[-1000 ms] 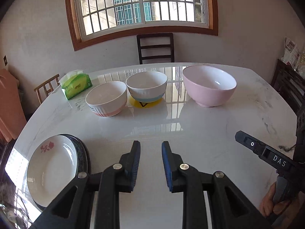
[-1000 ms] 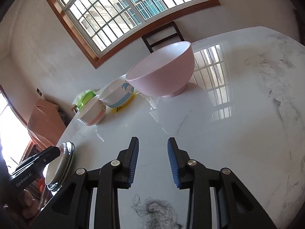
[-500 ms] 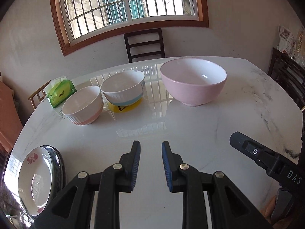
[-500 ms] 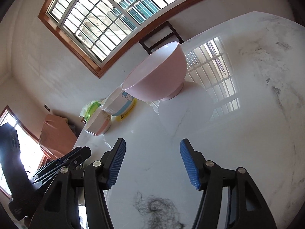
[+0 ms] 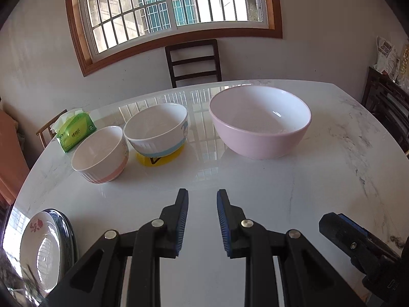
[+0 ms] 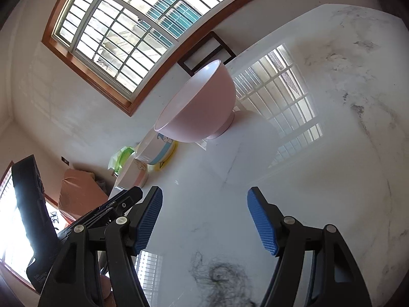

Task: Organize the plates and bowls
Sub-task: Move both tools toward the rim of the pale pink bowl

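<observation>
A large pink bowl stands on the white marble table, also in the right wrist view. Left of it are a blue-banded white bowl and a pink-banded white bowl. A white flowered plate lies on a dark plate at the near left edge. My left gripper hangs above the table in front of the bowls, empty, jaws a narrow gap apart. My right gripper is open wide and empty, tilted, facing the pink bowl from a distance; it also shows in the left wrist view.
A green tissue pack lies at the far left of the table. A yellow sticker lies under the blue-banded bowl. A dark chair stands behind the table, dark furniture at the right. A tuft of dark hair lies near my right gripper.
My right gripper's jaws have opened from a narrow gap to wide apart, and it has tilted. My left gripper has moved closer to the bowls, so the plates sit further left.
</observation>
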Demonstrator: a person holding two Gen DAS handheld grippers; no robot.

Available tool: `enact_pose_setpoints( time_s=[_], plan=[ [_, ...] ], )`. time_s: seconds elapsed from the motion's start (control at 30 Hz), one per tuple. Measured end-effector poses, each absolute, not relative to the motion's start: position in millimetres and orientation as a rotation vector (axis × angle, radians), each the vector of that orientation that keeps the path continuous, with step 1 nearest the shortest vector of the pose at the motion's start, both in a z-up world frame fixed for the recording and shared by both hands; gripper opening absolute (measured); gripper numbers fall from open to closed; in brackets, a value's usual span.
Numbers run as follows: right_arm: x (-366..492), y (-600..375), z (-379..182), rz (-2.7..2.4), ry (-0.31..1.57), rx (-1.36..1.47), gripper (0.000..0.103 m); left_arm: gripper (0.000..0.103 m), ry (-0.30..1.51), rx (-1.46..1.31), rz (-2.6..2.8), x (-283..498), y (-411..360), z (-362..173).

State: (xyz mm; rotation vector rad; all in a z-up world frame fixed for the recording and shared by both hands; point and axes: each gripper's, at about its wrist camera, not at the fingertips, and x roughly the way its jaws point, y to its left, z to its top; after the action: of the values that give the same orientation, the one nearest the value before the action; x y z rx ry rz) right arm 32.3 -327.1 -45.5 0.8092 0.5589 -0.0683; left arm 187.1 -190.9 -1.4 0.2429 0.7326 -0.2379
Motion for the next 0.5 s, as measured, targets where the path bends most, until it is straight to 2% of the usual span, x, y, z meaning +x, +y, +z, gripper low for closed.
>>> enact_pose_setpoints(
  time_s=[0.17, 0.5],
  plan=[
    [37, -331, -42, -0.087, 0.589, 0.77, 0.067, 0.024, 0.756, 0.209, -0.271, 206, -195, 9],
    [51, -371, 2, -0.145, 0.557, 0.637, 0.067, 0.024, 0.985, -0.106, -0.466, 266, -185, 18]
  ],
)
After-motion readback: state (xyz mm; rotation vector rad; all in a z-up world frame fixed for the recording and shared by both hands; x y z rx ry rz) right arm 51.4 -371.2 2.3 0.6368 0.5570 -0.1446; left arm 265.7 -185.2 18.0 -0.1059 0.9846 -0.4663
